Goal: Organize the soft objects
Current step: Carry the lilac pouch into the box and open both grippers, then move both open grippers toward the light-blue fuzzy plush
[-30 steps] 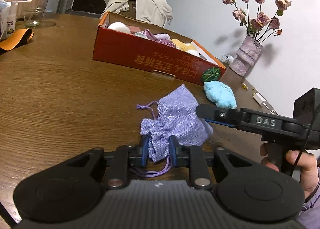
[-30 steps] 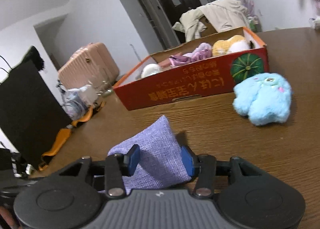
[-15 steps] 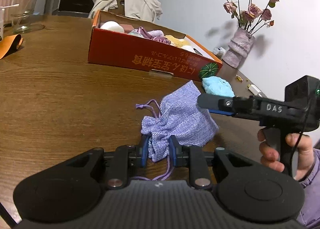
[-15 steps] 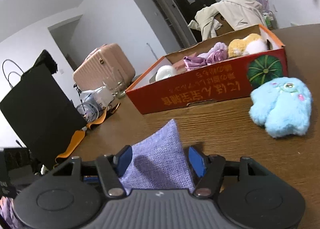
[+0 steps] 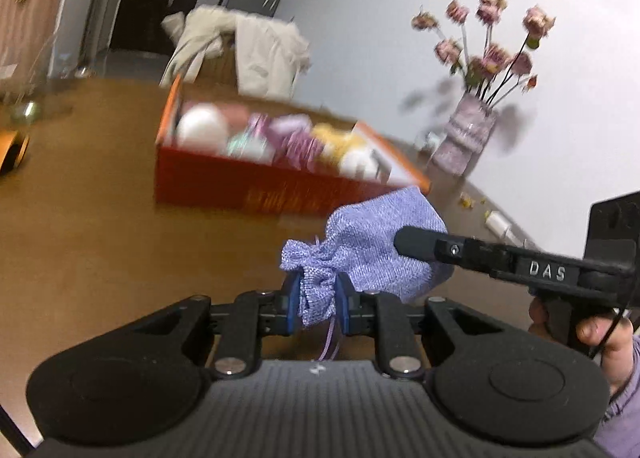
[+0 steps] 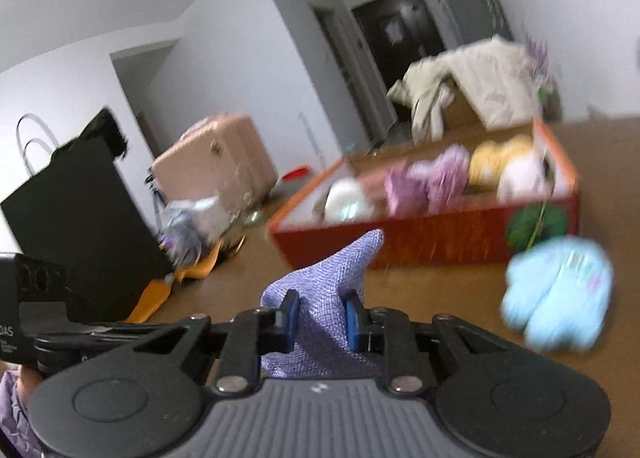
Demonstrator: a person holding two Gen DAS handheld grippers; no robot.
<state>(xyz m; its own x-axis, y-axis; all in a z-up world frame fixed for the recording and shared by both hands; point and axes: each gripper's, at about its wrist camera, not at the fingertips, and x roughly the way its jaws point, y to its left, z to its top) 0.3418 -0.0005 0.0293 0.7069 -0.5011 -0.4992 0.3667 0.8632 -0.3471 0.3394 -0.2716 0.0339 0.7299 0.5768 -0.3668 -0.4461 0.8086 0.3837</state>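
Observation:
A lavender drawstring pouch (image 5: 372,254) hangs in the air above the wooden table, held from both ends. My left gripper (image 5: 318,298) is shut on its gathered neck, cords dangling below. My right gripper (image 6: 320,318) is shut on the pouch's (image 6: 328,290) other end; it shows in the left wrist view (image 5: 424,244) against the pouch's side. Beyond stands a red cardboard box (image 5: 256,186) holding several soft toys; it also shows in the right wrist view (image 6: 432,238). A light blue plush (image 6: 560,294) lies on the table in front of the box's right end.
A vase of dried roses (image 5: 468,134) stands at the table's far right by the wall. A chair draped with a beige coat (image 5: 240,50) is behind the box. An orange item (image 6: 160,290) and a black bag (image 6: 76,226) are at the left.
Both grippers have lifted the pouch off the table and carried it toward the red box. The right gripper has closed tighter on the pouch. The views are now motion-blurred.

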